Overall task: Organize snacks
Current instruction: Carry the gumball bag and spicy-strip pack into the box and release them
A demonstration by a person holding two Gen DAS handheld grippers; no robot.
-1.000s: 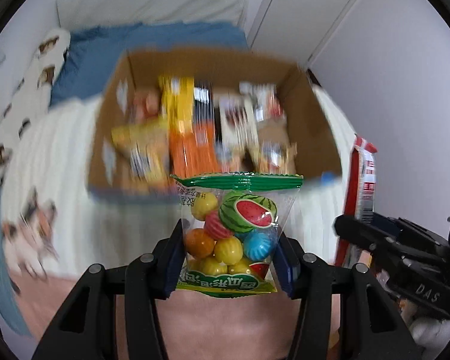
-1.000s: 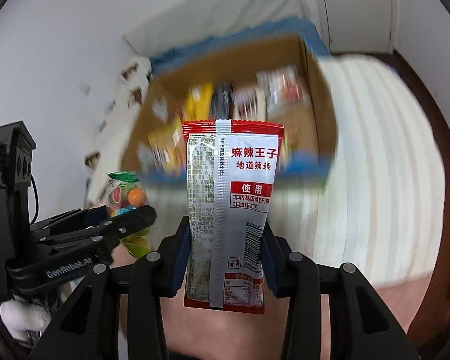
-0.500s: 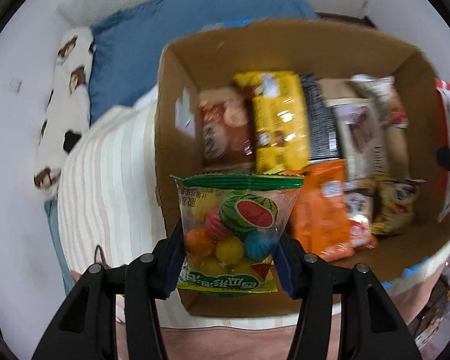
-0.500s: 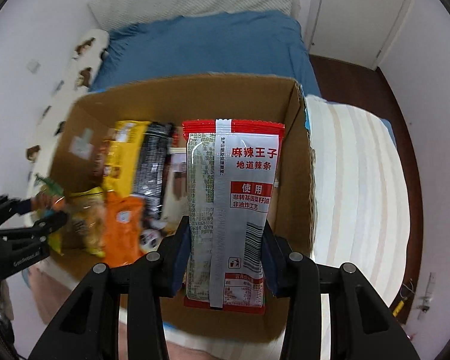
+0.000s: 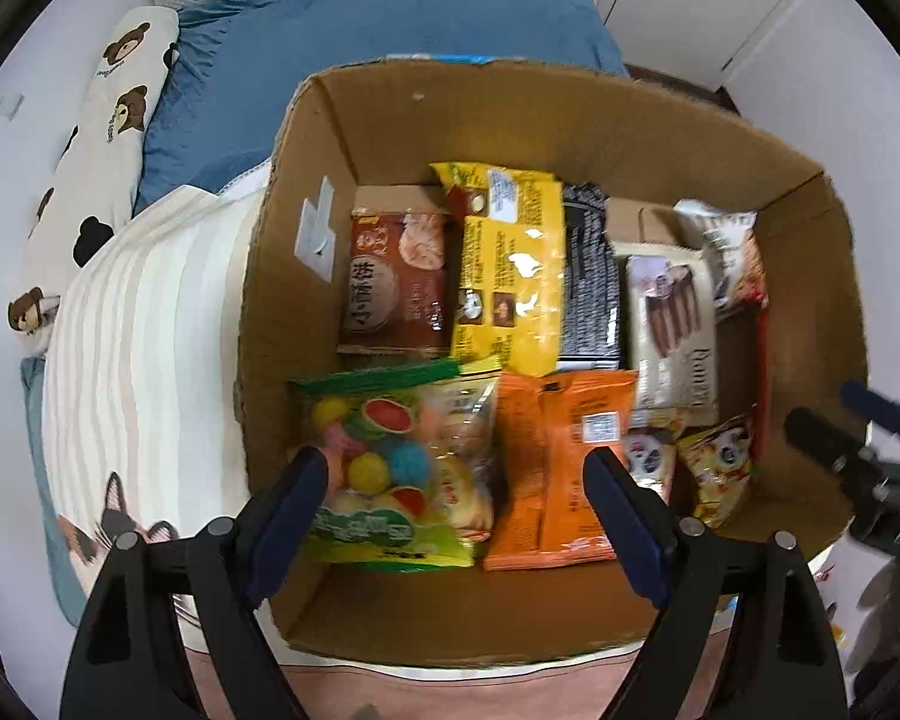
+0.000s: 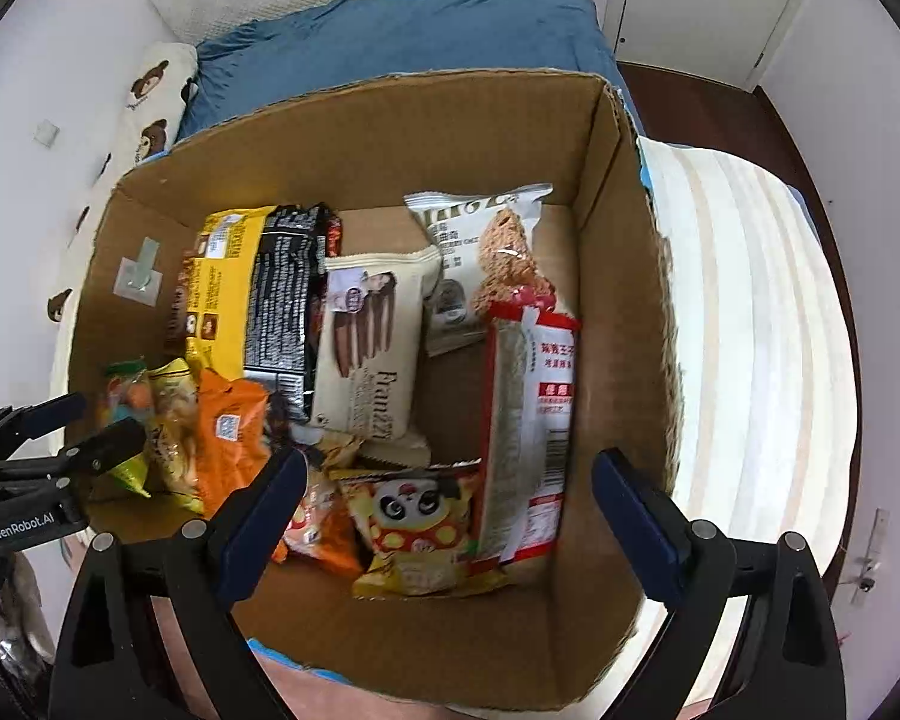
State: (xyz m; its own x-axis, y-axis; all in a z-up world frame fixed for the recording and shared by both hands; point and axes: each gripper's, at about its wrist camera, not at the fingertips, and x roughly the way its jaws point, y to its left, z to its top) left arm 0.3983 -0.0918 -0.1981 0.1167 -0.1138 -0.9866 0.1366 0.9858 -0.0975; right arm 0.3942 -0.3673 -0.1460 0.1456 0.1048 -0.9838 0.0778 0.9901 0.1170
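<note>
A cardboard box (image 5: pixel 600 126) on the bed holds several snack packs. My left gripper (image 5: pixel 456 510) is open above the box's near left corner. The fruit-ball candy bag (image 5: pixel 390 468) lies loose in the box between its fingers, beside an orange pack (image 5: pixel 558 456). My right gripper (image 6: pixel 450 510) is open above the box's near right part (image 6: pixel 618 312). The red and silver spicy-strip pack (image 6: pixel 525 438) stands tilted in the box by the right wall, free of the fingers, next to a panda pack (image 6: pixel 420 528).
A yellow pack (image 5: pixel 510 276), a black pack (image 5: pixel 588 288), a brown pack (image 5: pixel 396 282) and a cream wafer pack (image 6: pixel 372 348) fill the box's far half. The box sits on a striped blanket (image 6: pixel 762 312). A blue pillow (image 5: pixel 390 24) lies behind it.
Both grippers have opened. The candy bag and the spicy-strip pack have dropped out of the fingers into the box.
</note>
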